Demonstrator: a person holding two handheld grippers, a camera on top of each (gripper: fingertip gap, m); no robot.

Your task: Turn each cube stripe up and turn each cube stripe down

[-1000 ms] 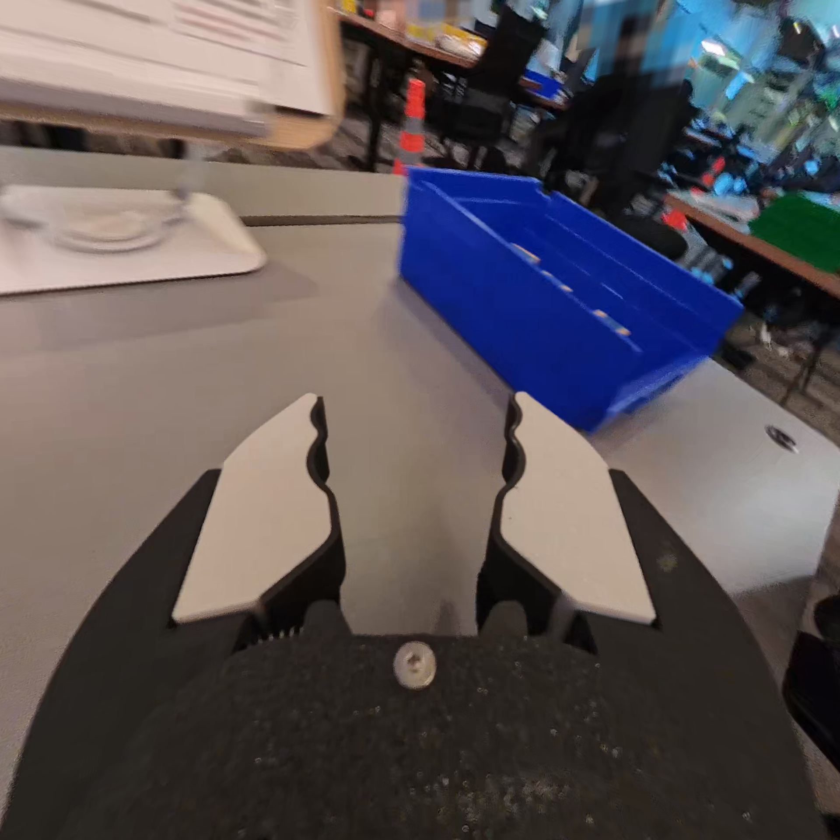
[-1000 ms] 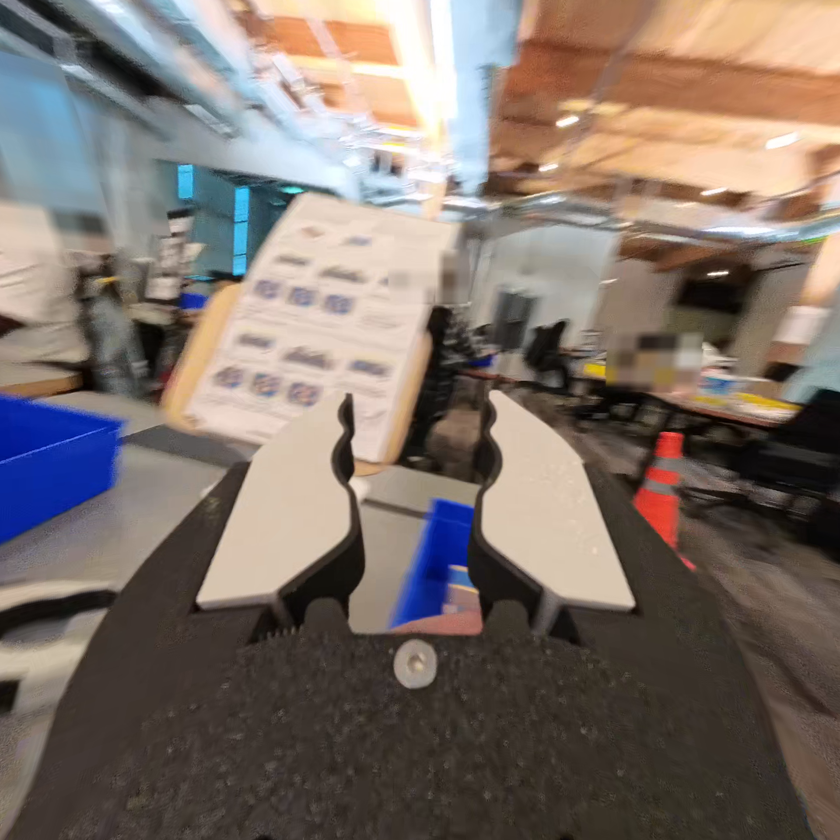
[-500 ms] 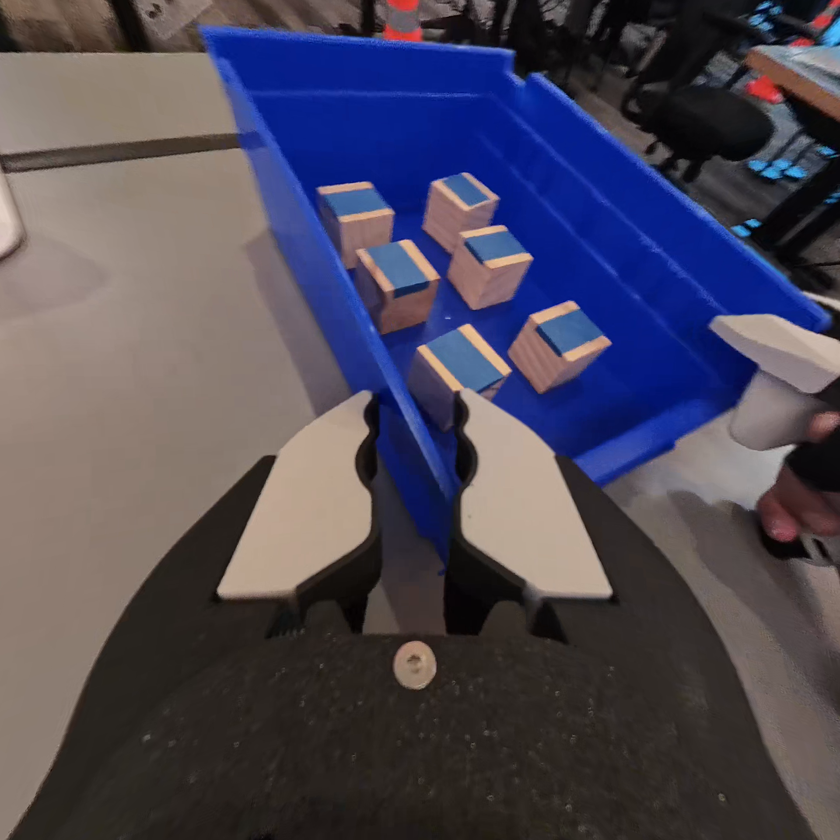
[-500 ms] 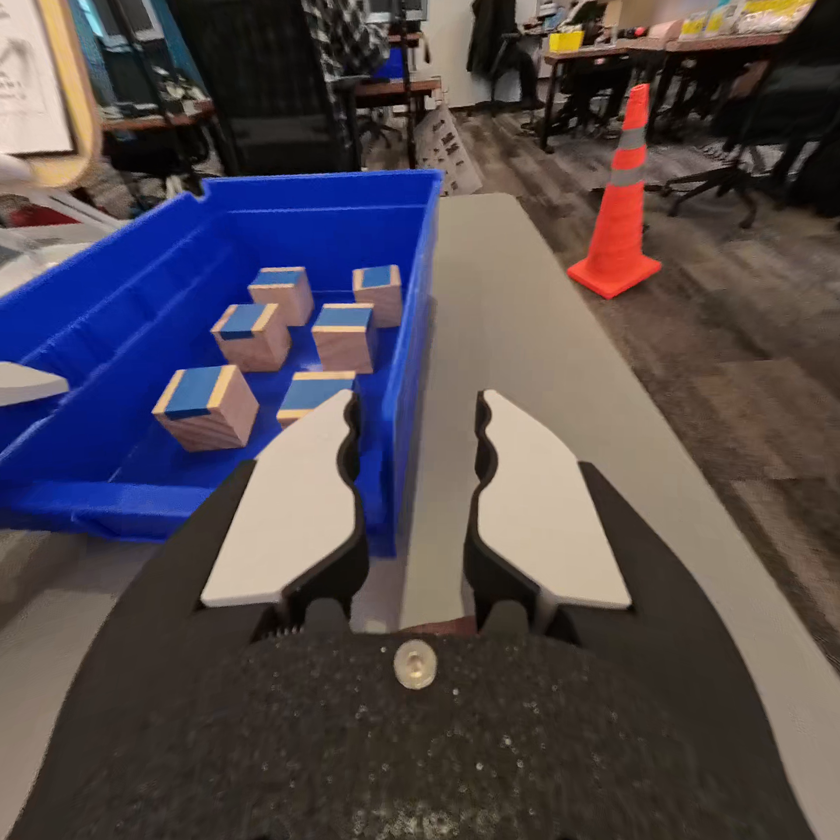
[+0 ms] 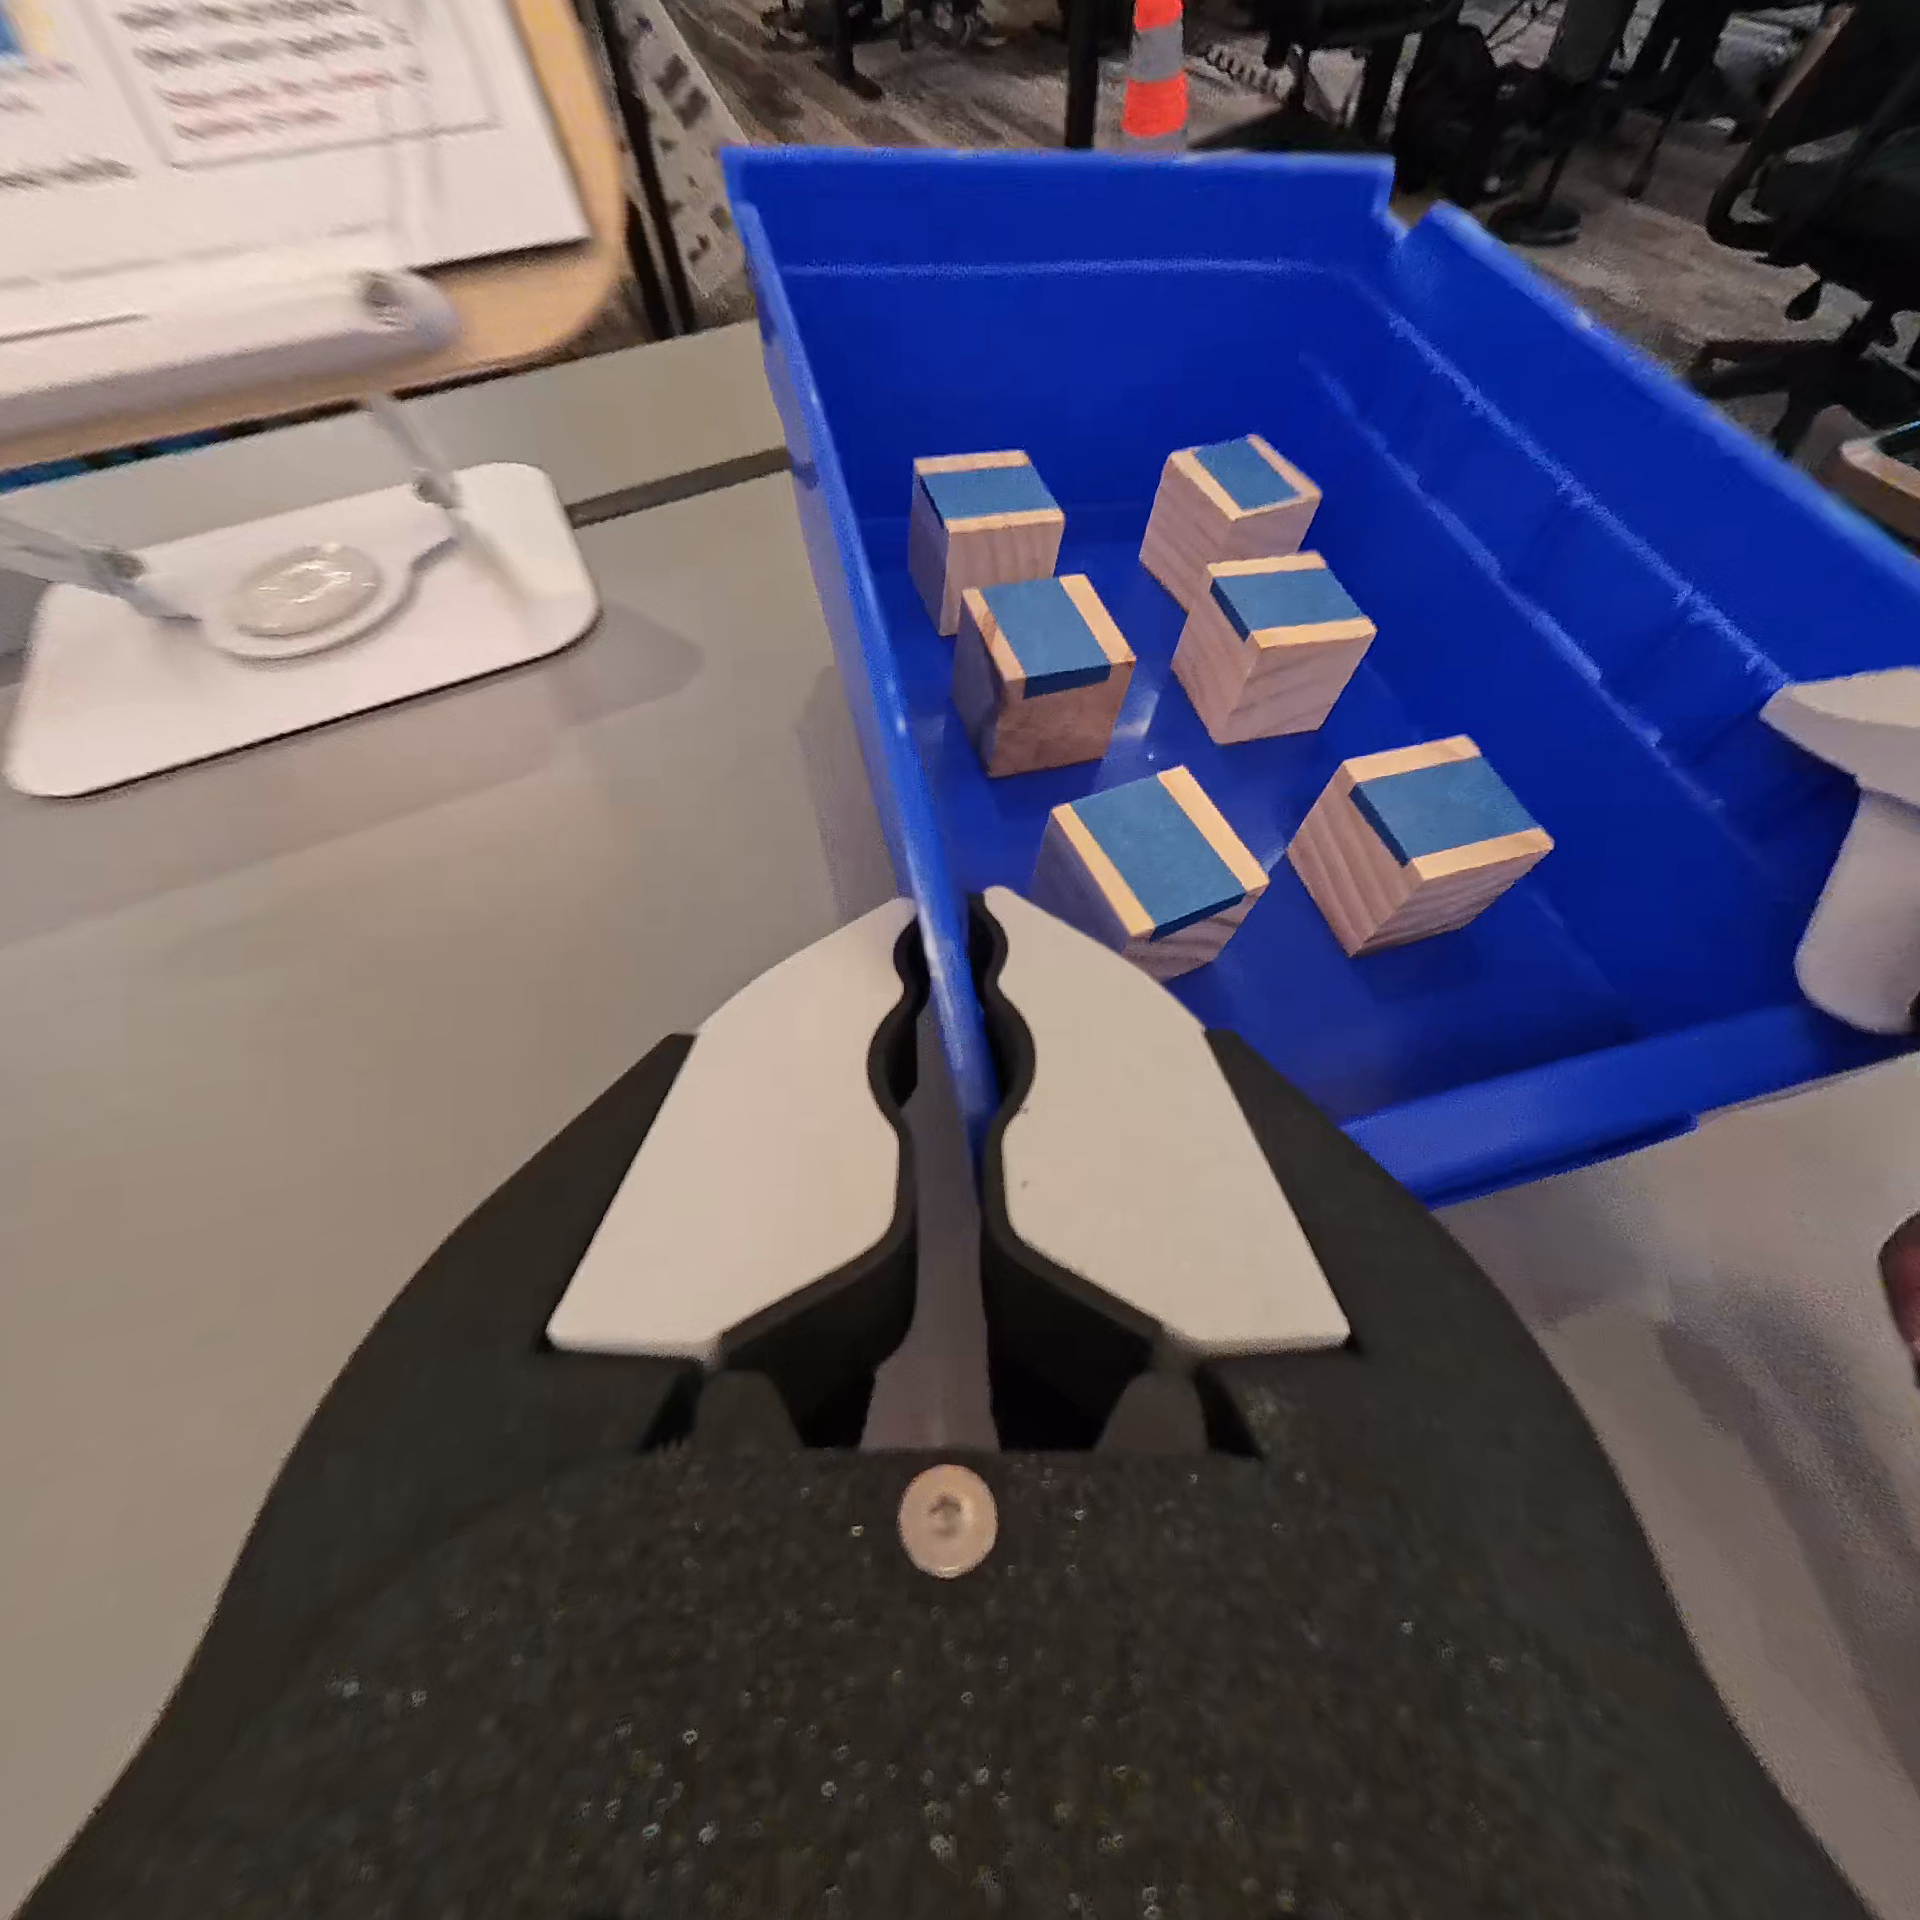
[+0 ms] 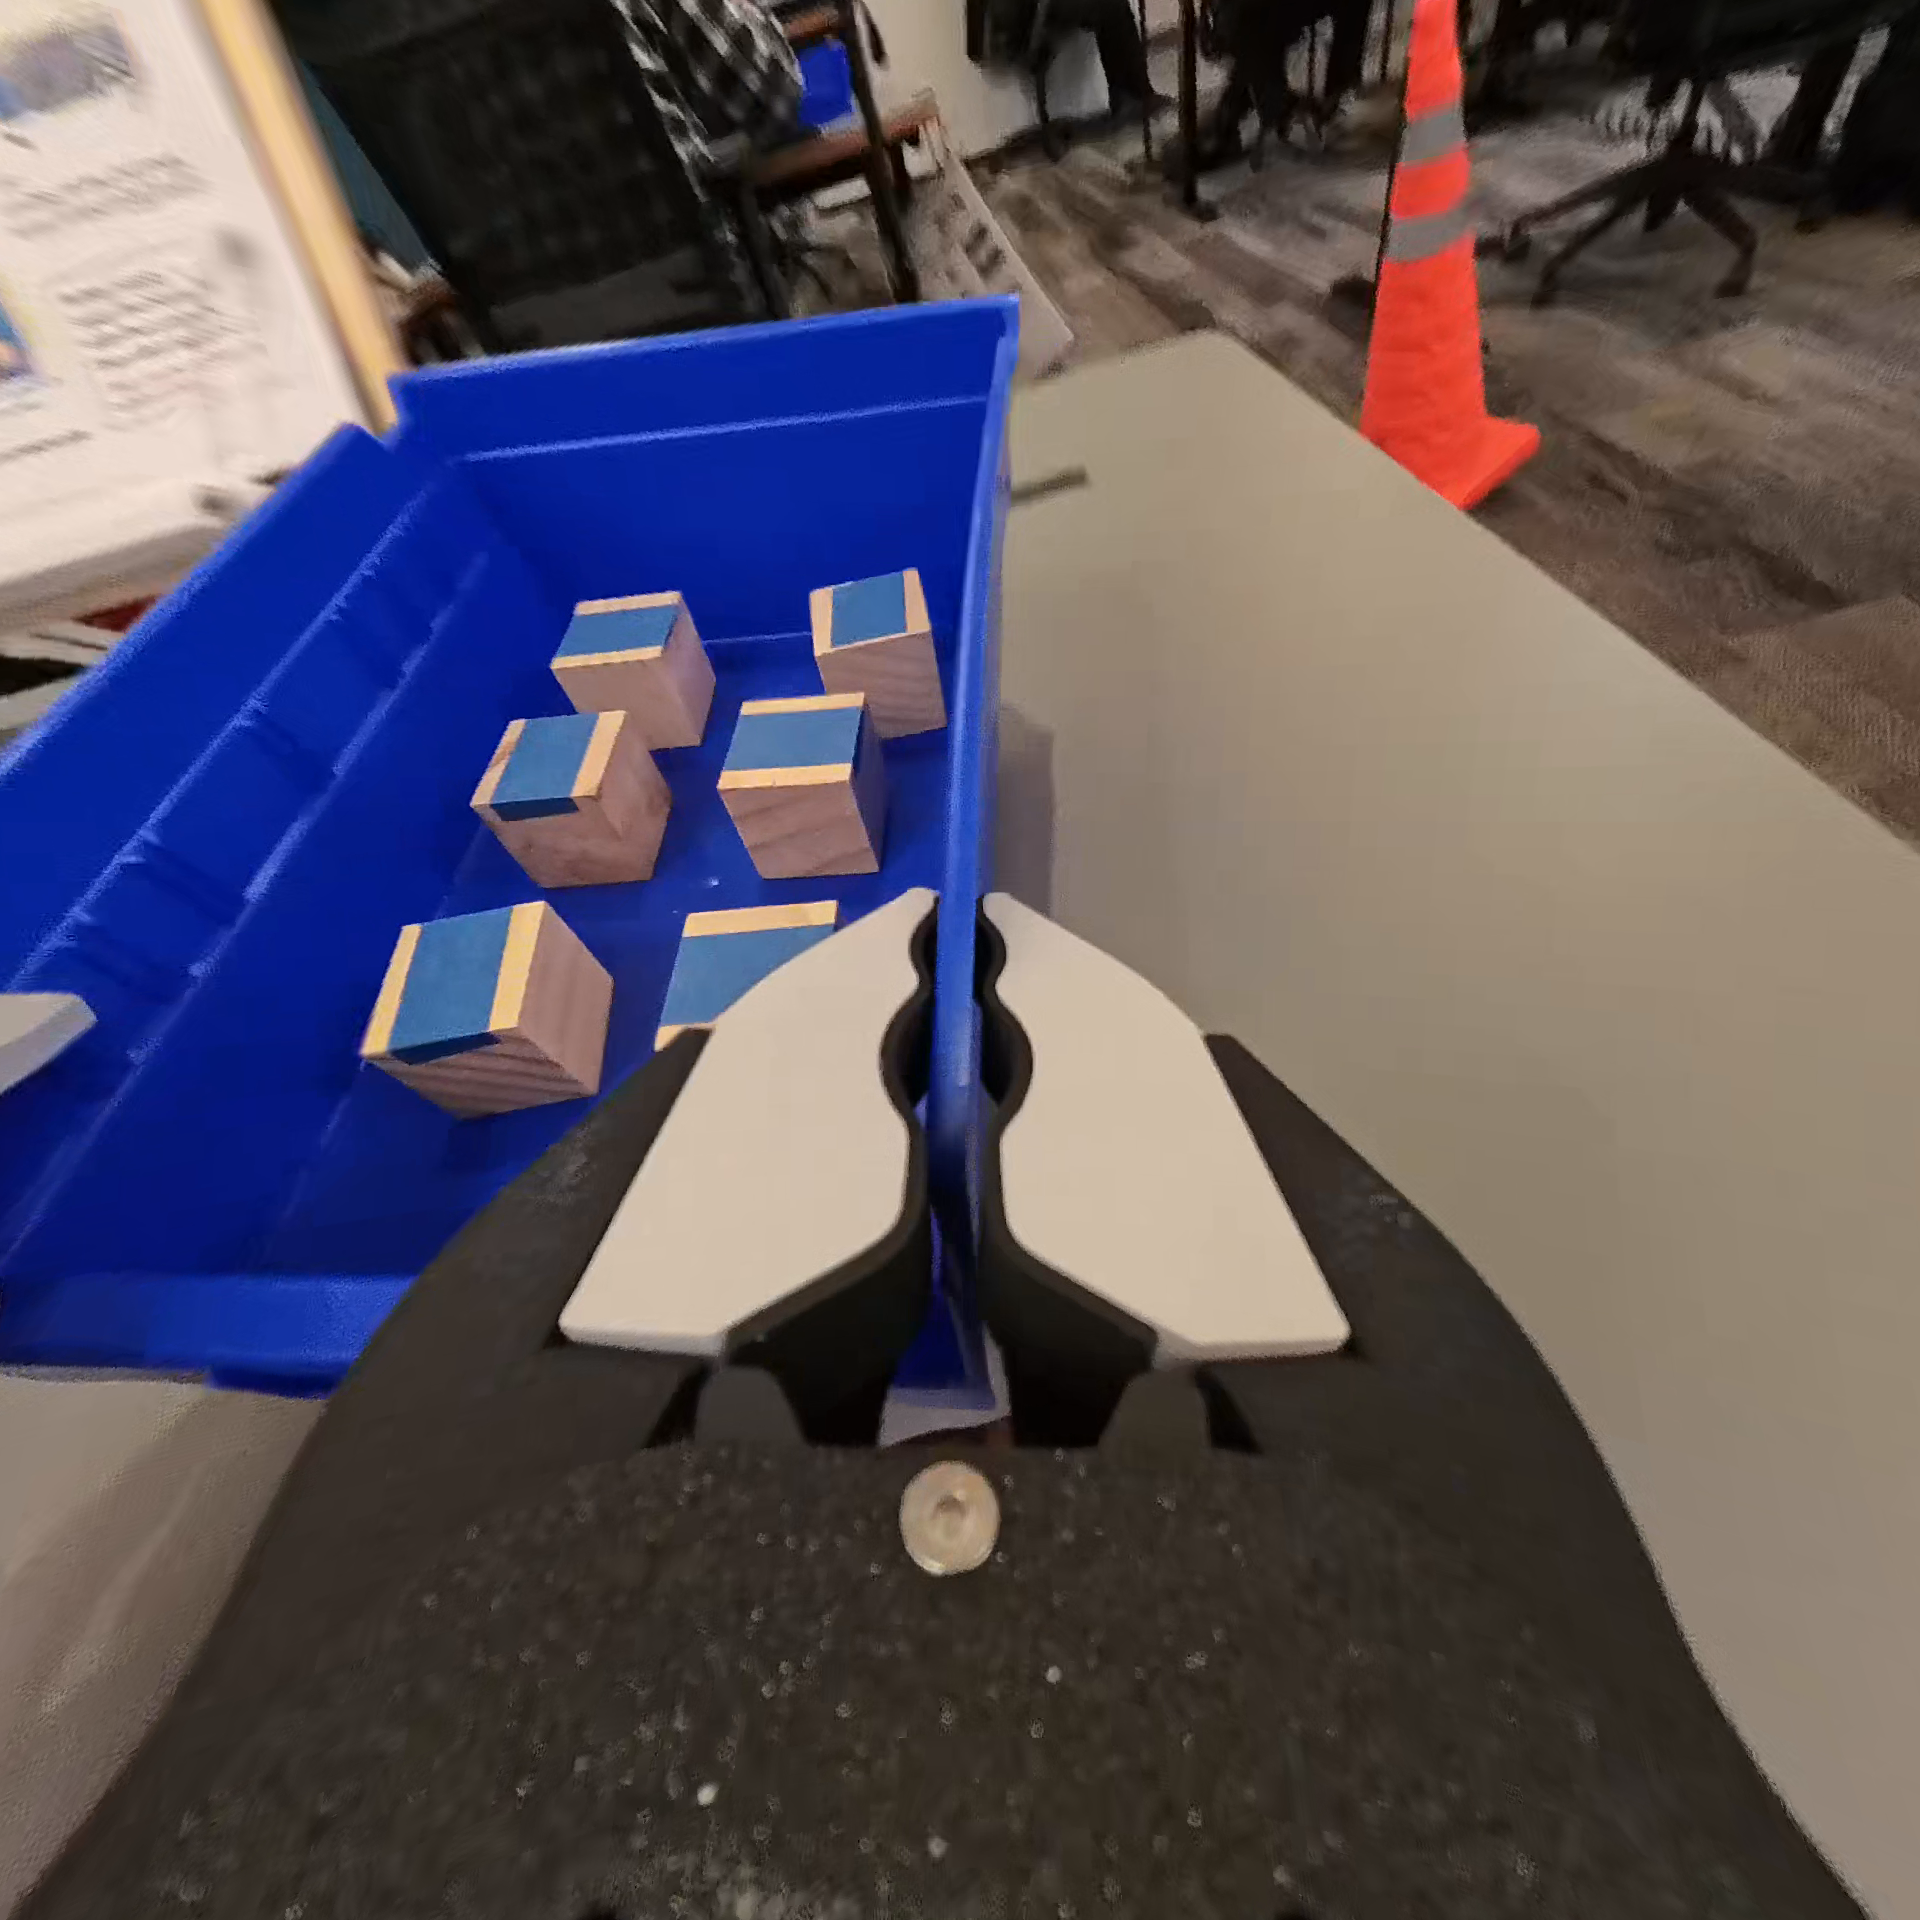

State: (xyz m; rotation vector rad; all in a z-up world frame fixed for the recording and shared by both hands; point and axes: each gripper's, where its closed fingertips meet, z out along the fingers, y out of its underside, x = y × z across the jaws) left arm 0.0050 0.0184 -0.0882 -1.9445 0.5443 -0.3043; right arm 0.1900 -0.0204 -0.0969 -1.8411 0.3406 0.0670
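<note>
Cubes point(image 5: 1151, 871), six wooden ones, all sit blue stripe up on the floor of the blue bin point(image 5: 1558, 436); prob light, stiff, grainy enough to grip, best pinched across two bare side faces. Left gripper point(image 5: 948, 935) is clamped on the bin's near left wall, right gripper point(image 6: 958, 914) likewise on the opposite wall w/ jaws nearly closed, both angled down over the grey table point(image 6: 1455, 935). Orange cone point(image 6: 1434, 260) stands on the floor beyond.
</note>
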